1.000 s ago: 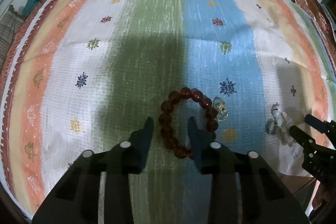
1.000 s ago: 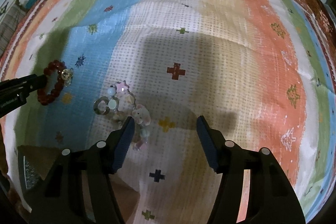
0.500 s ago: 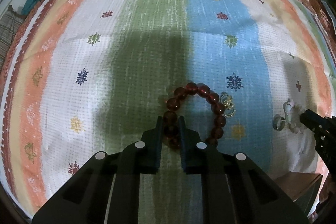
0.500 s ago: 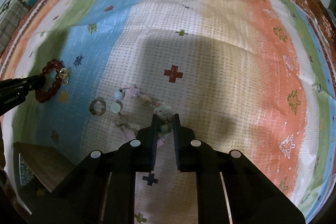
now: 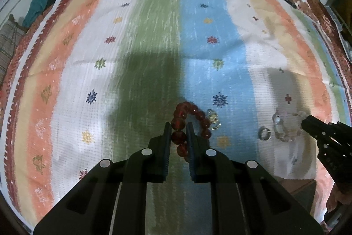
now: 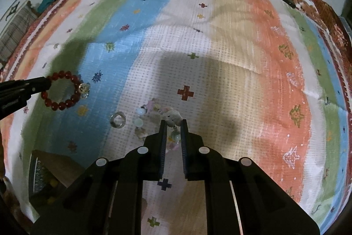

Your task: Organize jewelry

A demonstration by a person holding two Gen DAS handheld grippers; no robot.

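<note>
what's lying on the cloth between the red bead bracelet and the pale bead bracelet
A single silver ring lies between the red bead bracelet and the pale bead bracelet, nearer the pale one; both wrist views show it.

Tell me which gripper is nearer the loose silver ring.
Right. The right gripper holds the pastel bracelet just beside the silver ring; the left gripper grips the red bead bracelet farther off.

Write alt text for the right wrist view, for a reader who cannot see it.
The right gripper, pointing down at a striped cloth, is shut on a pastel bead bracelet. A loose ring lies just left of that bracelet. Farther left, the left gripper grips a red bead bracelet, and a wooden box sits at the lower left.
</note>
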